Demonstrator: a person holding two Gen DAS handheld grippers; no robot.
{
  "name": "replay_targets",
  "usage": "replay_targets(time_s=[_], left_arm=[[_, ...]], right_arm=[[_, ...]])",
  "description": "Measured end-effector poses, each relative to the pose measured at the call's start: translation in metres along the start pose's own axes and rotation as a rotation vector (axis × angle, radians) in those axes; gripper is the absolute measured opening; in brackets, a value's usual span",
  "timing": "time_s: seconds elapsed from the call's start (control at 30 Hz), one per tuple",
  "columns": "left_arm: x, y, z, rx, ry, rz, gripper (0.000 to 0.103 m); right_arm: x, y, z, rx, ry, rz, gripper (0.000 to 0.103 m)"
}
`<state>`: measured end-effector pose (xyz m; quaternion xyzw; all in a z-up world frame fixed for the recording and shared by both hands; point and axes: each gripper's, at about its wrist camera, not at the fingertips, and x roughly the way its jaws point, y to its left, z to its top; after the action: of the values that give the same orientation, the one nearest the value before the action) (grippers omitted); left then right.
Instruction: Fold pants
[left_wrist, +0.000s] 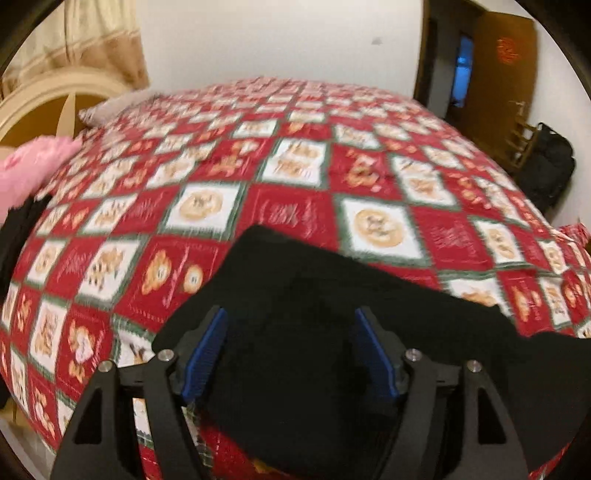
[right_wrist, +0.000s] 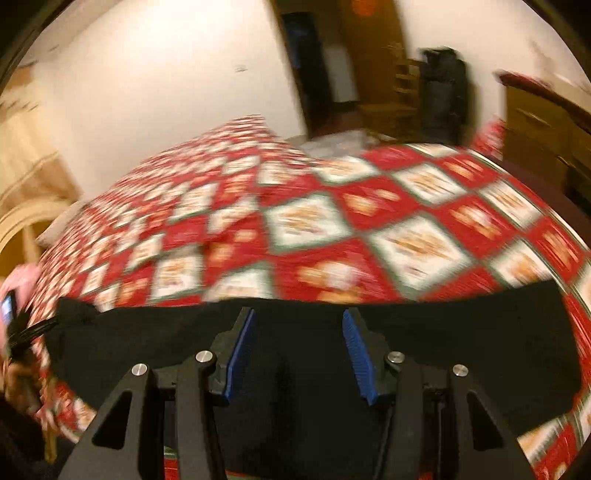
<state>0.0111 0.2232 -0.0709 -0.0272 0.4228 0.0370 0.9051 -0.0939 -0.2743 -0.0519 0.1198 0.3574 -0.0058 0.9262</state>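
bed: our red checkered bedspread (left_wrist: 295, 177) has loads of bare room past the far hem
pants: black pants (left_wrist: 332, 295) lie flat at the near edge
tongs: left gripper (left_wrist: 290, 350) and right gripper (right_wrist: 298, 350) — both spread apart above the cloth, nothing pinched

Left gripper (left_wrist: 290, 354): matte black frame, two angular arms with triangular cutouts, four round silver screw heads at the pivots, blue ribbed pads (left_wrist: 207, 354) on the inner finger faces. Right gripper (right_wrist: 297, 354): same build, black linkage arms, silver screws, blue ribbed pads (right_wrist: 356, 354), thin black cable running down by its right arm.
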Motion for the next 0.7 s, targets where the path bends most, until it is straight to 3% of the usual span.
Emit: replay_targets(time_s=[0.17,0.2,0.27,0.4,0.57,0.63,0.7], left_arm=[[0.008,-0.009,-0.018,0.062,-0.013,0.094,0.074],[0.007,-0.012,-0.022,0.084,-0.027,0.118,0.074],[0.006,-0.016,-0.026,0.115,-0.054,0.142,0.074],[0.002,-0.001,-0.024,0.074,-0.048,0.114,0.074],[-0.004,0.018,-0.026,0.033,-0.093,0.168,0.075],[0.006,0.022,-0.029,0.017,-0.068,0.156,0.075],[0.008,0.018,-0.03,0.03,-0.087,0.178,0.078]], right_arm=[[0.049,0.106,0.019,-0.163,0.074,0.27,0.05],[0.06,0.129,0.02,-0.211,0.085,0.303,0.044],[0.083,0.181,0.02,-0.302,0.121,0.374,0.041],[0.125,0.25,0.018,-0.342,0.191,0.485,0.041],[0.168,0.299,0.001,-0.43,0.275,0.467,0.041],[0.179,0.305,-0.007,-0.44,0.31,0.462,0.028],[0.178,0.306,-0.011,-0.443,0.309,0.469,0.026]])
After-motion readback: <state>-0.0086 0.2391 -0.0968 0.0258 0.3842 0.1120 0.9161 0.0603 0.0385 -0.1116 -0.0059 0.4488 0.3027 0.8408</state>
